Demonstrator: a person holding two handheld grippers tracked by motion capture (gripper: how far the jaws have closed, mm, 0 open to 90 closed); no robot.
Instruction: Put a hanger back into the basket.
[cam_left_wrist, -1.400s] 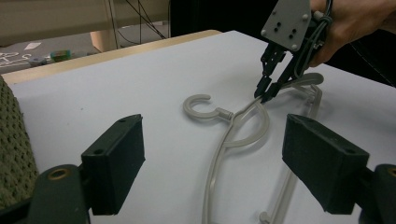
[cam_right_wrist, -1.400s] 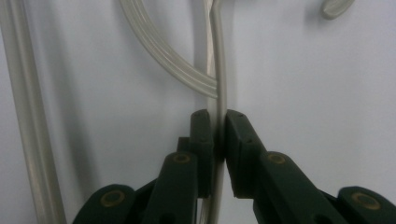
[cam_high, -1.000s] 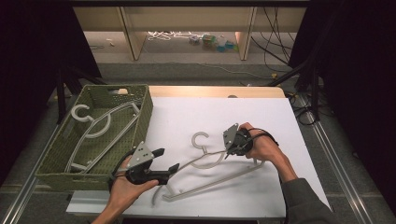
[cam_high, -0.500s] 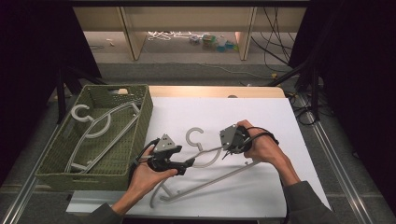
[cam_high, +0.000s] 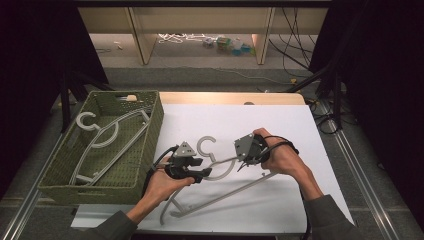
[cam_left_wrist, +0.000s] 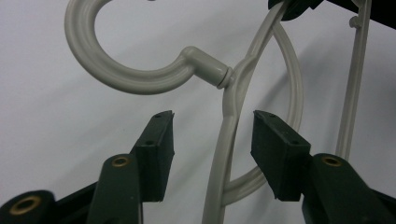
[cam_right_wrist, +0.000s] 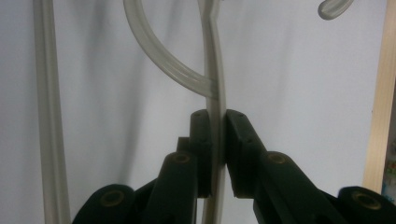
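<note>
A pale grey plastic hanger (cam_high: 220, 167) lies on the white table sheet (cam_high: 280, 125), hook pointing away from the person. My right gripper (cam_high: 243, 162) is shut on the hanger's right shoulder arm (cam_right_wrist: 216, 116); the jaws pinch it from both sides. My left gripper (cam_high: 202, 172) is open and straddles the hanger's left shoulder arm (cam_left_wrist: 226, 154) just below the hook (cam_left_wrist: 116, 70), with neither pad touching it. A second hanger (cam_high: 107, 135) of the same kind lies inside the green woven basket (cam_high: 150, 135) at the left.
The basket sits against the sheet's left edge. A wooden table edge (cam_high: 230, 97) runs behind the sheet. Shelving with small clutter (cam_high: 220, 42) stands far back. Black stands and cables (cam_high: 330, 90) are at the right.
My left gripper has moved right from near the basket to the hanger's neck and now straddles its left arm. The right gripper has kept its hold, barely shifting.
</note>
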